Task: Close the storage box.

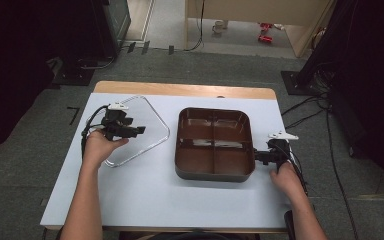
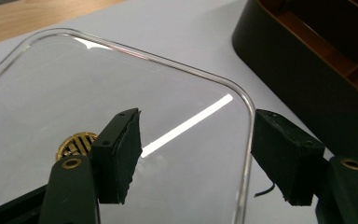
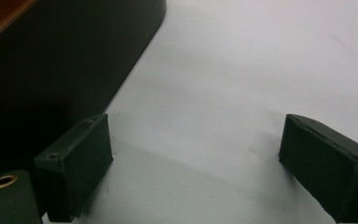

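Clear plastic lid (image 2: pixel 121 93) straddled by half-open left gripper (image 2: pixel 196 154), unpinched; right gripper (image 3: pixel 196 163) wide, empty, at tray's (image 1: pixel 215 172) three o'clock.

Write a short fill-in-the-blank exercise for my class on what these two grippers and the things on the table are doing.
1. The clear lid lies on the table to the ____ of the brown tray in the high view.
2. The brown tray is divided into ____ compartments.
3. The edge of the clear lid lies between the jaws of the ____ gripper.
4. The right gripper has nothing between its jaws, which stand ____.

Missing words: left; four; left; open
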